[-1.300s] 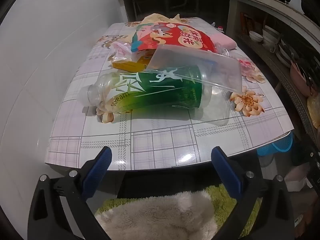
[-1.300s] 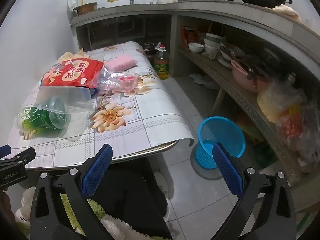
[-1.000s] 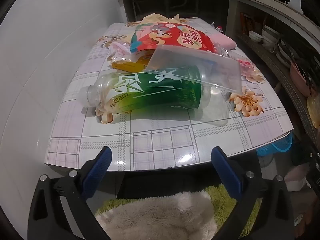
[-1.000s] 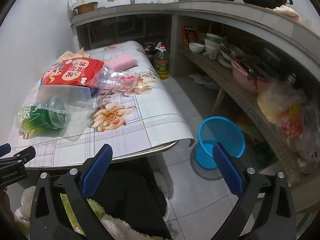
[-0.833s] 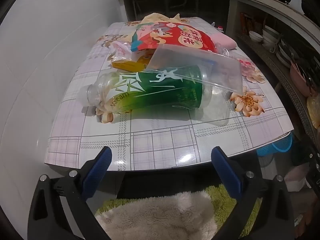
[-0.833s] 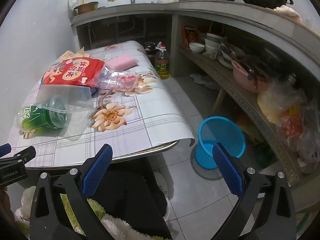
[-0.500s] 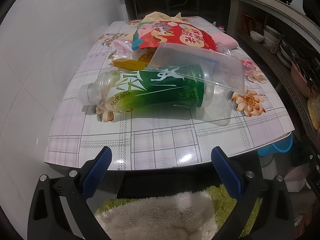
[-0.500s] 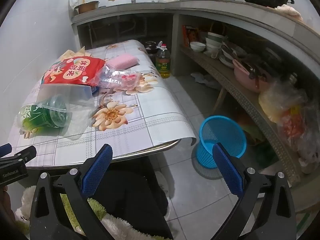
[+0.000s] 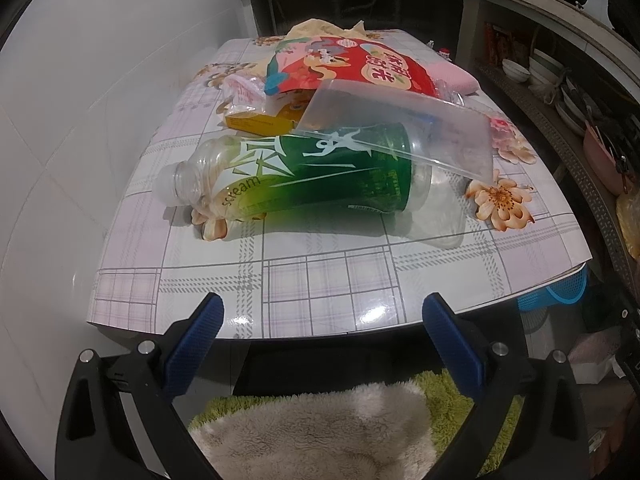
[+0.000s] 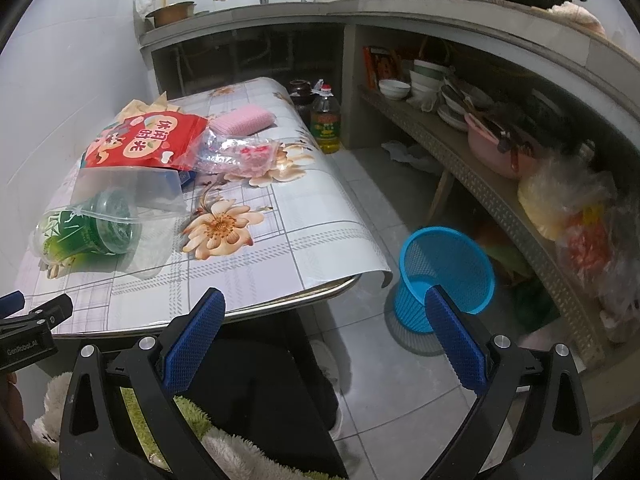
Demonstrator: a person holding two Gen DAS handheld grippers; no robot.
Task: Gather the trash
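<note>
The left gripper [image 9: 320,320] hangs just off the near edge of the tabletop [image 9: 320,280], its jaws spread wide and holding nothing. Straight ahead of it, toward the middle of the tabletop, lies the green bottle [image 9: 304,176] on its side. Its long axis runs left to right across the line of the jaws, with the clear neck and cap end to the left and the broad base to the right. A clear plastic bag [image 9: 400,128] leans over the bottle's right half and touches it. Farther back are a red snack bag [image 9: 352,68], a yellow packet [image 9: 260,122] partly under it, and a pink sponge [image 9: 456,78] at the far right.

The right gripper [image 10: 324,320] also has its jaws spread and empty. It sits off the near right corner of the tabletop and looks more toward the floor, where a blue wastebasket [image 10: 444,268] stands right of the tabletop, well apart from the trash. From this view the bottle [image 10: 92,228] is off to the left, nearer the other gripper, whose black body [image 10: 28,328] shows at the left edge.

In my judgement no piece has yet been picked up, and the left gripper is the better placed for the bottle. Because the bottle lies crosswise, jaws opening left and right would straddle its length, not its girth; the gripper likely needs a turn of the wrist, or to take the narrow neck. The leaning bag may slide or come along when the bottle is lifted.
</note>
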